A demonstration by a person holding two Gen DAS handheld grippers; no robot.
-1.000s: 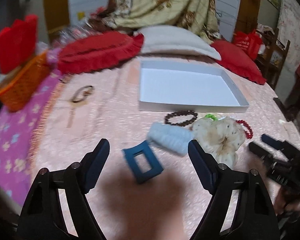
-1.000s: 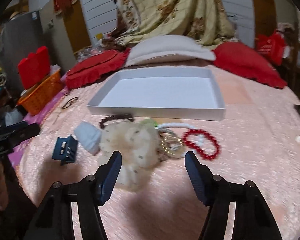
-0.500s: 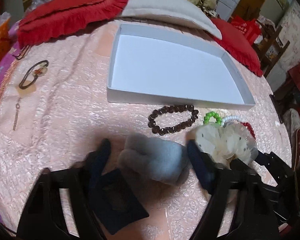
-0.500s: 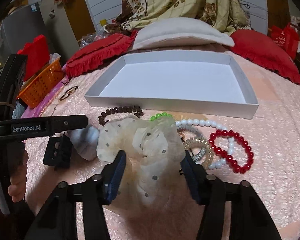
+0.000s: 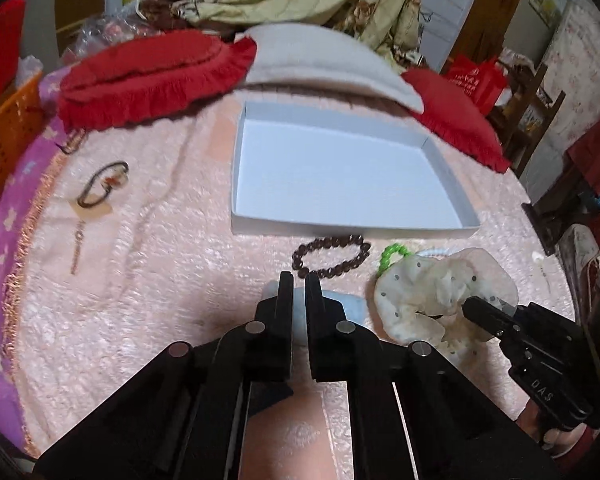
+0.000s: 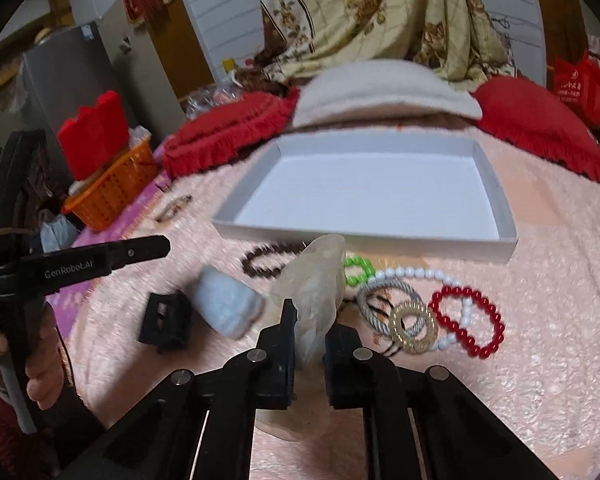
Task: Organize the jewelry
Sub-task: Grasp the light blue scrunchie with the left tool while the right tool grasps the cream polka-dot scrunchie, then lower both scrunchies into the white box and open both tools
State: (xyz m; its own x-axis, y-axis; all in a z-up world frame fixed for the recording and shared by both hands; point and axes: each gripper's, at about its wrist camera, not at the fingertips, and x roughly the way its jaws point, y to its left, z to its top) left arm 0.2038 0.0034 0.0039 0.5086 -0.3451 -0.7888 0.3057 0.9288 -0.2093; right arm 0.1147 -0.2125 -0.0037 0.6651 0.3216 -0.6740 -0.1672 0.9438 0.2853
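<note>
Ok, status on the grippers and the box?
Both jaws just closed. Right gripper shut on cream scrunchie; left gripper shut, tip bare near blue scrunchie. Box empty, nothing blocking it.

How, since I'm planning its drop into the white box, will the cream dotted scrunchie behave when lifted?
Probably floppy: the cream dotted scrunchie bunches thin where the right hand-held gripper, jaws just closed, pinches it. Likely very light, being sheer gathered cloth. It may drag the green bead bracelet beside it.
</note>
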